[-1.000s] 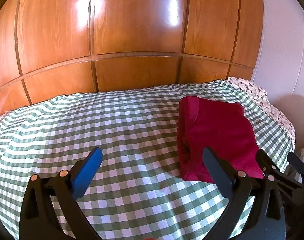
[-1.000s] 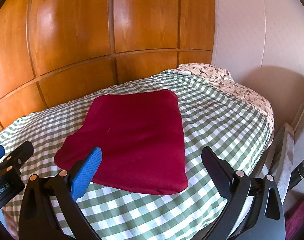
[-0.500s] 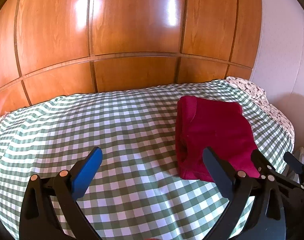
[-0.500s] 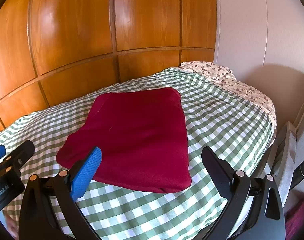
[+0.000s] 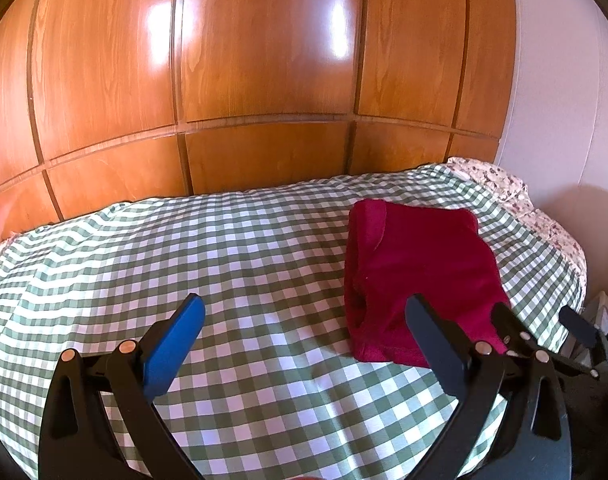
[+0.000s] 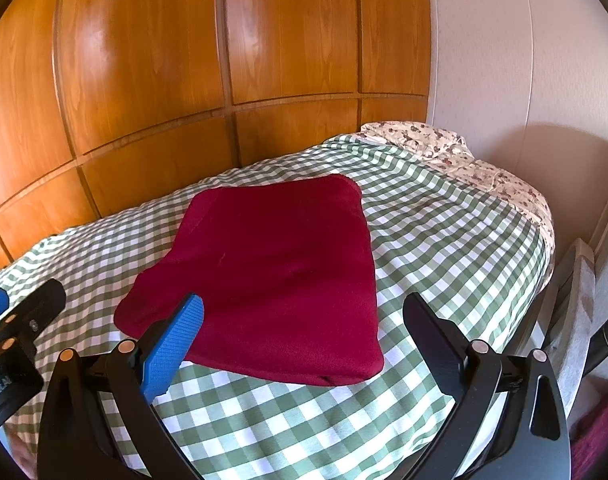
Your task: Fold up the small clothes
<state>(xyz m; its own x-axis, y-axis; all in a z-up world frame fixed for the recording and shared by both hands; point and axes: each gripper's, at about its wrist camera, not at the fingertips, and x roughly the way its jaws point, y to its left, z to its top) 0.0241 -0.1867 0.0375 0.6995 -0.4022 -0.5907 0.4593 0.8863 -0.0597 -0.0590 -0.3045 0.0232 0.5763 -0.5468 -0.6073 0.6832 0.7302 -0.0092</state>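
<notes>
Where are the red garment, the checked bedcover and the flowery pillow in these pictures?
red garment [image 6: 271, 276], right wrist view, middle of its folded top.
checked bedcover [image 5: 223, 264], left wrist view, bare stretch left of the garment.
flowery pillow [image 6: 420, 138], right wrist view, its top surface.

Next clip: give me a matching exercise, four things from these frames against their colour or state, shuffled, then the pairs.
Things:
1. garment
2. bedspread
3. wall panels
4. left claw

Colour or state:
a. glossy orange-brown wood
b. open, holding nothing
c. dark red, folded, lying flat
d. green and white checks

Pairs: 1-c, 2-d, 3-a, 4-b
</notes>
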